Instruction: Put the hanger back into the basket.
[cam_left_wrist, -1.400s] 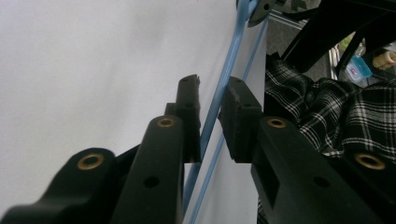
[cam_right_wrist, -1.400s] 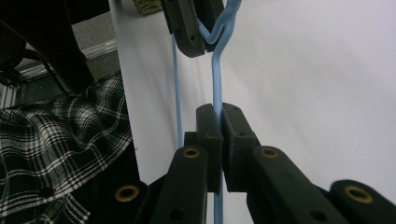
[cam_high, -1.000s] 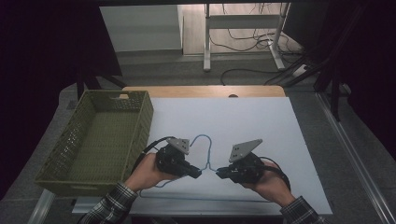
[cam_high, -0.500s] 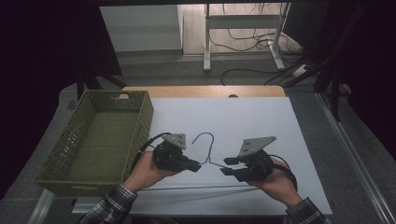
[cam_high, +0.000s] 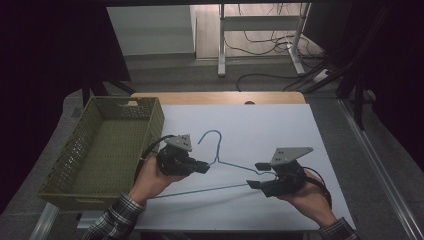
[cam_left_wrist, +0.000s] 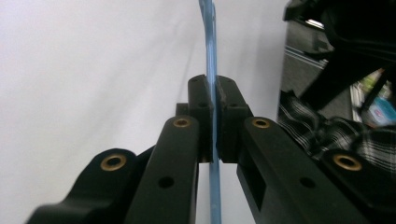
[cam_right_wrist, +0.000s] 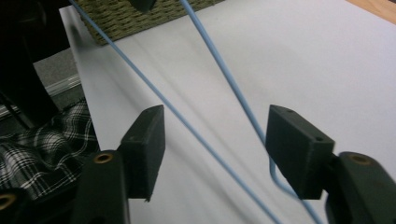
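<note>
White table (cam_high: 280, 130) lies under our hands, with an olive basket (cam_high: 100, 150) at its left. We read no writing anywhere. Our left gripper (cam_high: 204, 167) clamps the blue hanger (cam_high: 220, 162) above the table; our right gripper (cam_high: 256, 176) has just been opening, hanger wires running untouched between its jaws.

The hanger (cam_high: 220, 162) is thin wire with a smooth, pale blue coating. The basket (cam_high: 100, 150) looks like woven olive-green plastic mesh, and the surface (cam_high: 280, 130) is matt white with a bare wood strip along its far edge. Both grippers, left (cam_high: 202, 167) and right (cam_high: 255, 176), are matt black plastic with small brass-coloured rivets, and the sleeve (cam_high: 112, 222) is checked cloth.
</note>
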